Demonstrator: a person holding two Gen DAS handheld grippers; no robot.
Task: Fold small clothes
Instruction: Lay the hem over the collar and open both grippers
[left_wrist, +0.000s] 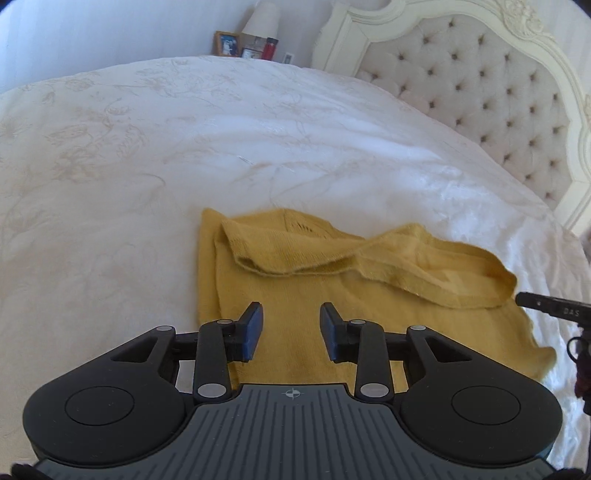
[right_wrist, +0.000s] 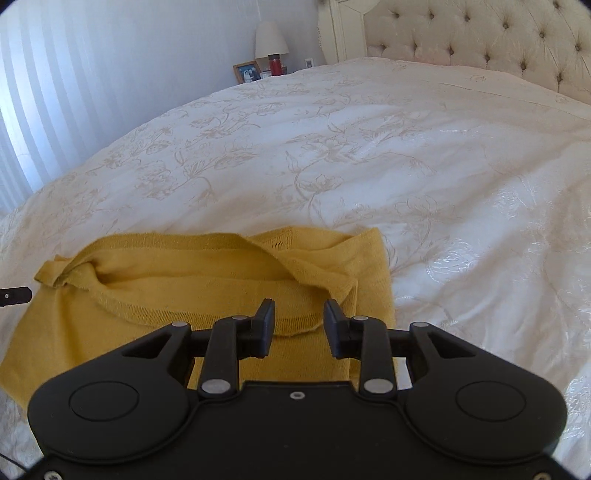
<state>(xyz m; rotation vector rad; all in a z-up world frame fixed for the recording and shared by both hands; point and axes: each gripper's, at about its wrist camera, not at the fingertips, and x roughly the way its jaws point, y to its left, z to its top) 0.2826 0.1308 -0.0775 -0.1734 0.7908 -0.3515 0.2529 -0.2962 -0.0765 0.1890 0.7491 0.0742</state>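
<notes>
A wide bed carried the work, spread with a white cover worked in a pale floral pattern, lightly creased and glossy where the light struck it. A cream tufted headboard in a carved frame closed one end of the bed. Beyond the far edge stood a small cluster by the wall: a lamp with a pale shade, a framed photograph and a red jar. A pale, striped wall ran behind them.

The yellow knitted garment lay flat on the cover near the bed's near edge, well away from the headboard. Its upper part was folded over on itself, leaving a loose, wavy hem across the middle and a rumpled loop of fabric at one side.

The left gripper hung over the near part of the garment, its blue-padded fingers standing moderately apart with nothing between them. The right gripper hung over the garment's folded hem, its fingers likewise parted and empty. The tip of the right gripper showed at the edge of the left wrist view, just beside the garment's corner.

Most of the cover lay bare toward the far edge and the headboard.
</notes>
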